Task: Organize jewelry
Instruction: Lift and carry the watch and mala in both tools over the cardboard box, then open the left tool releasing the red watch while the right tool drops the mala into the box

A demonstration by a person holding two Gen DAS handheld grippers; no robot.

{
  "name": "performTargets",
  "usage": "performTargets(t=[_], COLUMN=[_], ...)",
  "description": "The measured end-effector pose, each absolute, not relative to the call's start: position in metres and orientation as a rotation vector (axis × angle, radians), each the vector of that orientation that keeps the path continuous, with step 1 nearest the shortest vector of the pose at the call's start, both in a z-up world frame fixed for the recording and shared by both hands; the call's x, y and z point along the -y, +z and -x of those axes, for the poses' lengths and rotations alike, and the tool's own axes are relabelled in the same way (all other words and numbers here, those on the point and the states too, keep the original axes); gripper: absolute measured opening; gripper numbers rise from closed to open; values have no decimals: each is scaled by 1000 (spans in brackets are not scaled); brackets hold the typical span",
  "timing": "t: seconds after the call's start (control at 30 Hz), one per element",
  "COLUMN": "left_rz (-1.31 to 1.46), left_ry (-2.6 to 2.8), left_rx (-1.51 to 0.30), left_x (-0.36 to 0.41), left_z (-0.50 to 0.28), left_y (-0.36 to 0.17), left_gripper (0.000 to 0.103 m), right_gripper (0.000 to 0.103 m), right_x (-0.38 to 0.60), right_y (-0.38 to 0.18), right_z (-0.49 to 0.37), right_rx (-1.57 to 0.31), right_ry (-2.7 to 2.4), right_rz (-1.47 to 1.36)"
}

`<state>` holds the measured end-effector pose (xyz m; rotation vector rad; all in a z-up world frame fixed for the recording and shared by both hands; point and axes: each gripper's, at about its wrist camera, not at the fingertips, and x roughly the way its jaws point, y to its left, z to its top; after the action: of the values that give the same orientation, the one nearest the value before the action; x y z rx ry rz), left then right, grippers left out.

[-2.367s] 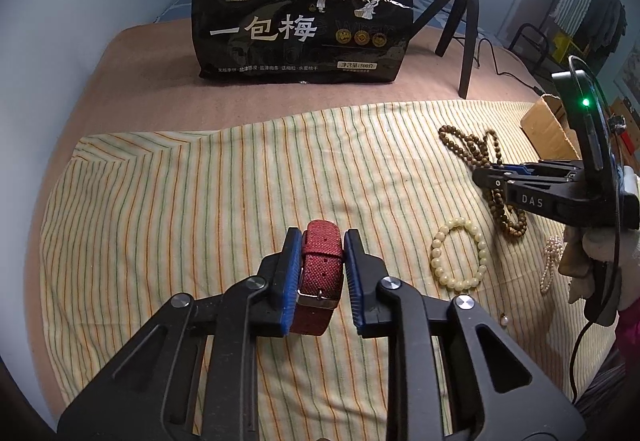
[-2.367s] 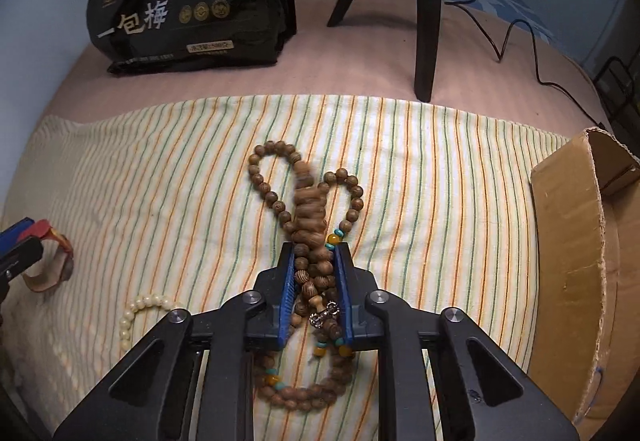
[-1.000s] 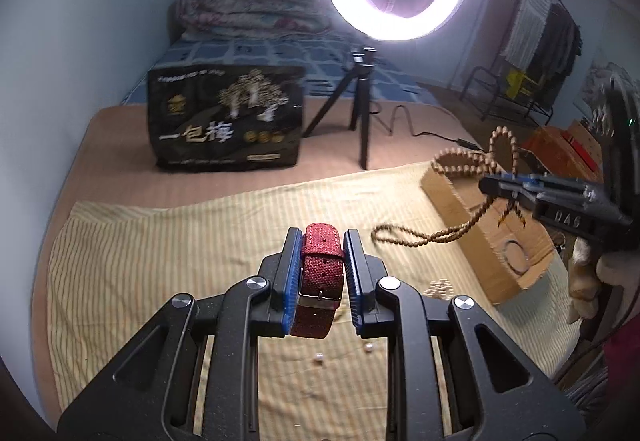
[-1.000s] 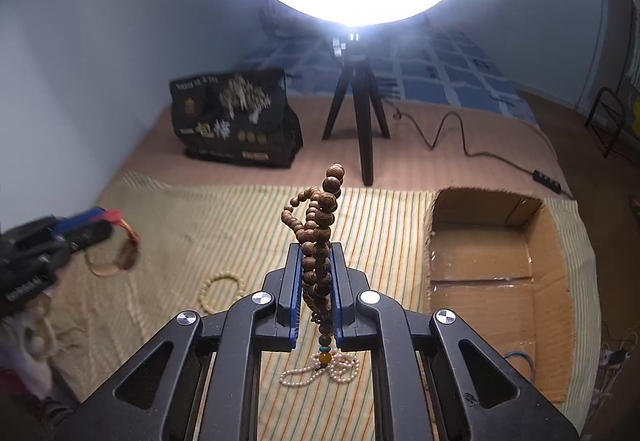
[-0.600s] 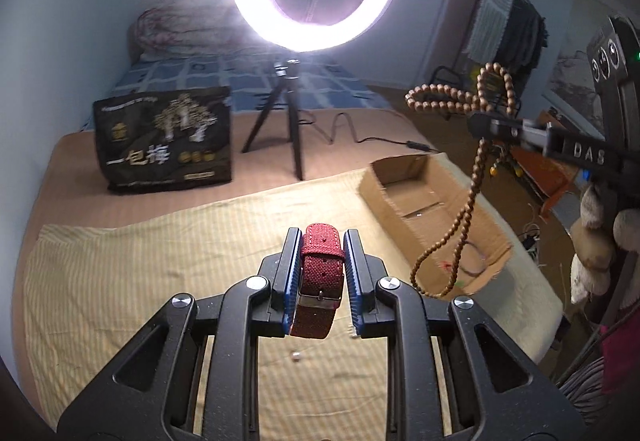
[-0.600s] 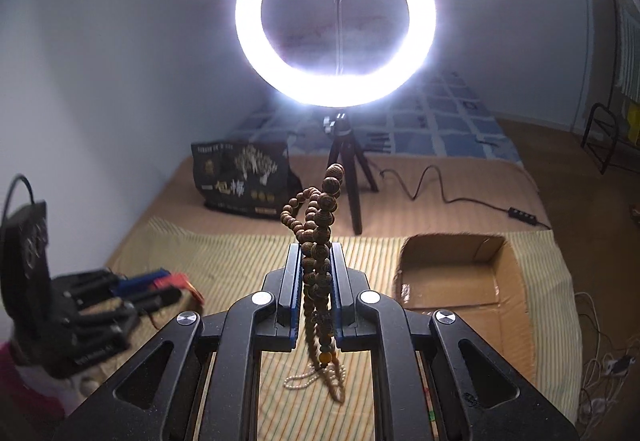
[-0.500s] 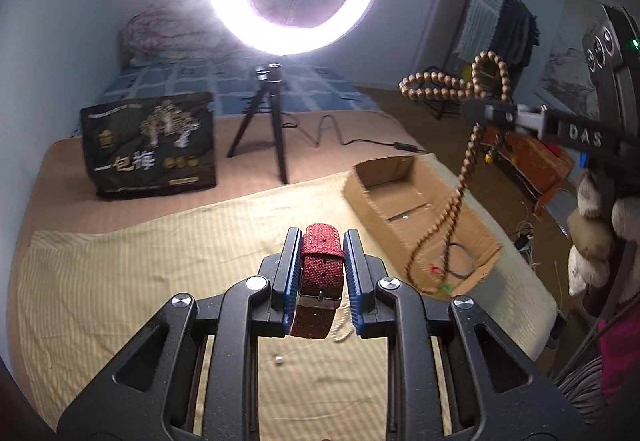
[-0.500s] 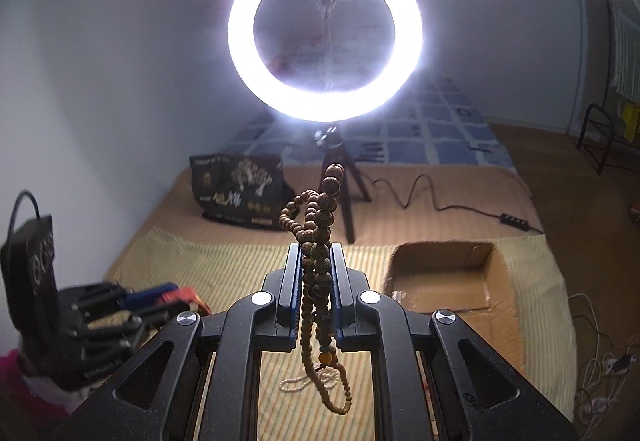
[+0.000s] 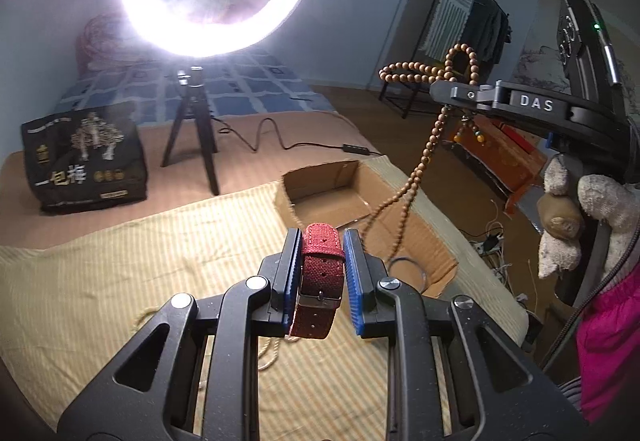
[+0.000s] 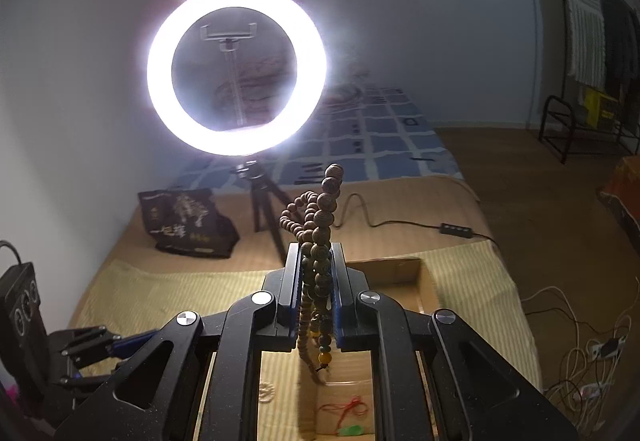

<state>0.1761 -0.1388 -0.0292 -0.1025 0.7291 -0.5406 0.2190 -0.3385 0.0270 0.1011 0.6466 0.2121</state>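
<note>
My left gripper is shut on a red woven watch strap and holds it above the striped cloth. My right gripper is shut on a long brown wooden bead necklace. In the left wrist view the right gripper is high above the open cardboard box, and the necklace hangs down from it into the box. The box lies under the right gripper, with a red string and a green piece inside.
A bright ring light on a black tripod stands behind the cloth, with a black snack bag to its left. A pale bead string lies on the cloth under the left gripper. A cable runs across the bed.
Both grippers have risen with their loads. The right gripper has carried the necklace from the cloth to above the cardboard box, where its lower end now hangs in.
</note>
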Motion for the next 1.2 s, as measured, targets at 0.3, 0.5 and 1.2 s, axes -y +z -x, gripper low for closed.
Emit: performTargets(t=[0.3, 0.5, 1.2], left_rz=[123, 143, 73], left_ry=[-582, -596, -615], left_rx=[-744, -753, -869], left_x=[171, 188, 239], left_z=[-193, -205, -222], left_y=[-37, -42, -97], left_gripper=[20, 20, 20], right_gripper=[11, 11, 11], right_x=[373, 390, 402], right_y=[8, -6, -74], right_z=[-236, -248, -277], right_rx=[-685, -709, -876], right_ry=[137, 104, 99], right_rz=[-126, -138, -124])
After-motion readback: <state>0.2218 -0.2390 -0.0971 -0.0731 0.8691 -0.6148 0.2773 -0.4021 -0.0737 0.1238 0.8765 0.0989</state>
